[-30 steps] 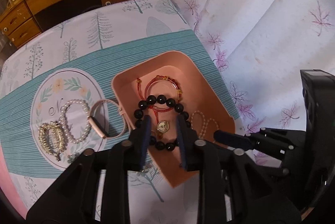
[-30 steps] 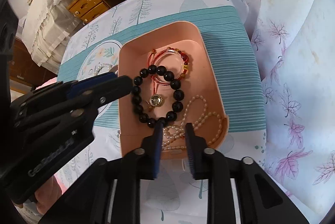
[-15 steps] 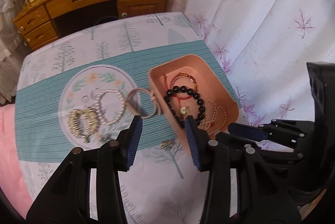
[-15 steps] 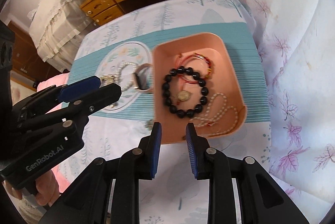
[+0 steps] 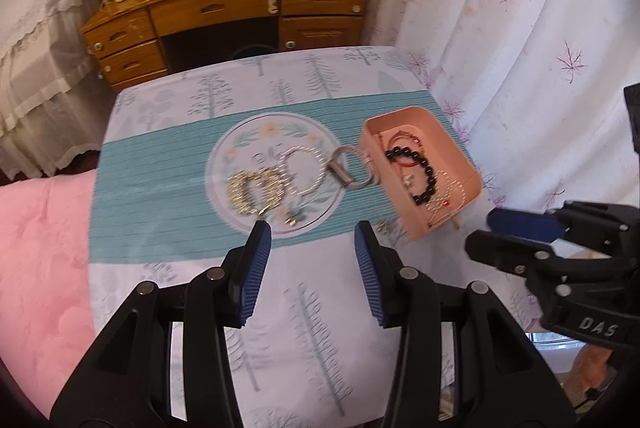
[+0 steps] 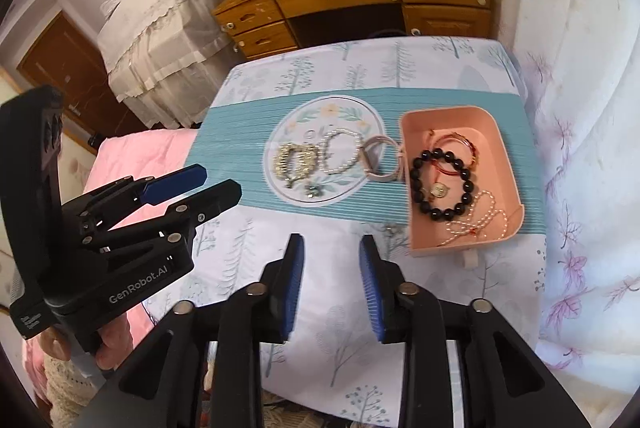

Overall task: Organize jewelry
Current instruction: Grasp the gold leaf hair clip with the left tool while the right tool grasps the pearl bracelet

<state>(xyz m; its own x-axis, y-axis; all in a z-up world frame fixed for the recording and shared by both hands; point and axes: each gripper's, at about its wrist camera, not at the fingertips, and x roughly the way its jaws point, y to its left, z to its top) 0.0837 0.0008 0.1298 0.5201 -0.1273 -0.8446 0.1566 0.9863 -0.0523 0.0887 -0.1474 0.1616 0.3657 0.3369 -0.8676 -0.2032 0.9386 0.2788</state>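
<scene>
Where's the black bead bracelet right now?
In the right wrist view, the black bead bracelet lies inside the pink tray, right of the round mat, between the red bracelet and the pearl strand.

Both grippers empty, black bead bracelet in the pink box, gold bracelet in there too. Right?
One thing is off: the gold bracelet is not in the pink box; it lies on the round floral print of the cloth, left of the box, as the right wrist view shows. The rest holds: the black bead bracelet is in the box, and the left gripper and right gripper are empty.
</scene>
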